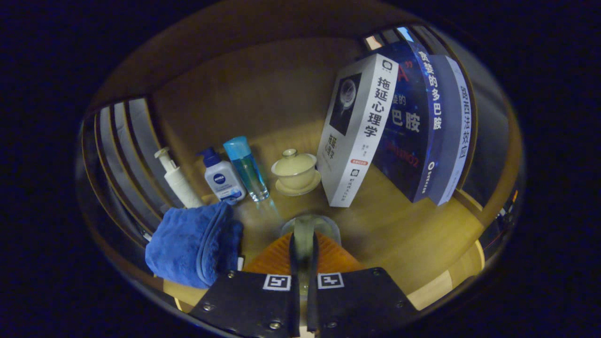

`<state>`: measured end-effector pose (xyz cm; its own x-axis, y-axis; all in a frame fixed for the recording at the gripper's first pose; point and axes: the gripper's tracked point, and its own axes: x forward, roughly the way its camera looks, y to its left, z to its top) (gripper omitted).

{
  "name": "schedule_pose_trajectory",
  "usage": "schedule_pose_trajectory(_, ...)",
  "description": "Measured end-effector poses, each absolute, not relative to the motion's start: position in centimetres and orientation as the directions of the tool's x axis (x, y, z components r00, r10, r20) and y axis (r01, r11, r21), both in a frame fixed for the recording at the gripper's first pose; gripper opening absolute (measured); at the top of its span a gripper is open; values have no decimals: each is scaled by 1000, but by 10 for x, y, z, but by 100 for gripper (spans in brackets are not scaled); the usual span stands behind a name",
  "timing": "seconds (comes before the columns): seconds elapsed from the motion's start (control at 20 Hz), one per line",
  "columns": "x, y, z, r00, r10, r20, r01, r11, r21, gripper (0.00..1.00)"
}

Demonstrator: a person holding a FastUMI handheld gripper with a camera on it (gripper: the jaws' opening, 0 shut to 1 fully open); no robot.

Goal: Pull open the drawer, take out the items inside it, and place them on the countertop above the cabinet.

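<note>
Gripper (304, 244) fingers nearly closed, narrow gap, pinching the rim of a small clear glass cup (310, 224) held between the tips; both fingers look pressed on it. Cup sits low over the wooden countertop (404, 234), rim up, roughly upright. Landmark = lidded tea bowl (296, 171) on its saucer: held cup is on the near side of it, apart, not touching. Left of the tea bowl stand a blue-capped clear bottle (246, 169), a white lotion bottle (220, 177) and a white pump bottle (176, 178) in a row. Nearer than that row, folded blue towel (195, 241) lies just left of the fingers. Right of the tea bowl, leaning books (399, 126). Judgement: cup is at placing stage; free spot is straight down between towel and books, short of the tea bowl.
</note>
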<state>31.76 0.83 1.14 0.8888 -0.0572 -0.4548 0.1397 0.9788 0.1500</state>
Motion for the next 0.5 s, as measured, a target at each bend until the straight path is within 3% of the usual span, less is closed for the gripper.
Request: schedule_pose_trajectory(0.5,317,6,22,933,-108,-344,132,990,46,14)
